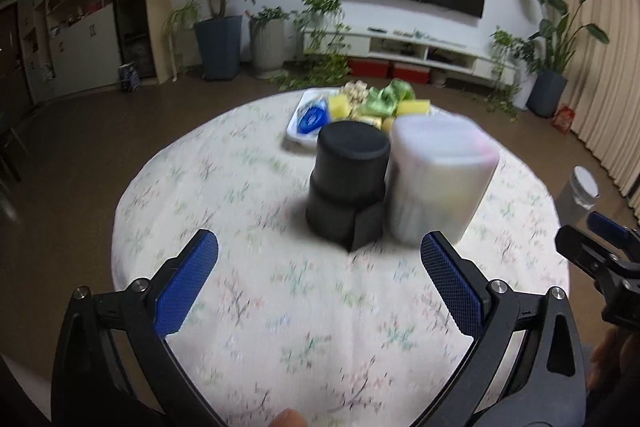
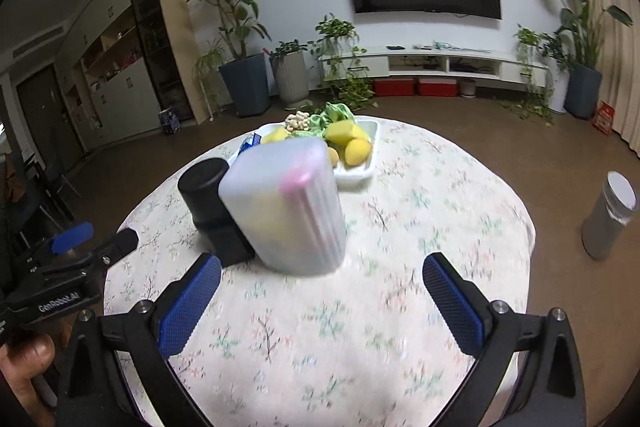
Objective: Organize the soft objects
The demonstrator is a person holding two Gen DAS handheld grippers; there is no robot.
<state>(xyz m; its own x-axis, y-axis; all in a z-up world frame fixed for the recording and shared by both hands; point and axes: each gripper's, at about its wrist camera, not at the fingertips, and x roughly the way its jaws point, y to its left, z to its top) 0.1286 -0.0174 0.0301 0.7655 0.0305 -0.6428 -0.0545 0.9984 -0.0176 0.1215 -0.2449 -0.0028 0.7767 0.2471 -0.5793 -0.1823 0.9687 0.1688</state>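
Observation:
A white tray (image 1: 299, 135) (image 2: 358, 173) at the table's far side holds yellow sponges (image 1: 339, 106) (image 2: 342, 131), green ribbon-like stuff (image 1: 386, 97) (image 2: 336, 113), a blue packet (image 1: 312, 117) and a heap of pale small pieces (image 2: 298, 121). In front of it stand a black cylindrical case (image 1: 346, 181) (image 2: 208, 193) and a frosted translucent container (image 1: 438, 179) (image 2: 290, 203) with coloured contents, side by side. My left gripper (image 1: 319, 261) is open, short of the two containers, nothing between its fingers. My right gripper (image 2: 322, 287) is open too, just before the frosted container.
The round table wears a floral cloth (image 1: 280, 299) (image 2: 400, 307). A grey bin (image 1: 576, 197) (image 2: 608, 215) stands on the floor at the right. The other gripper shows at each view's edge (image 1: 600, 251) (image 2: 76, 259). Potted plants and a TV stand line the far wall.

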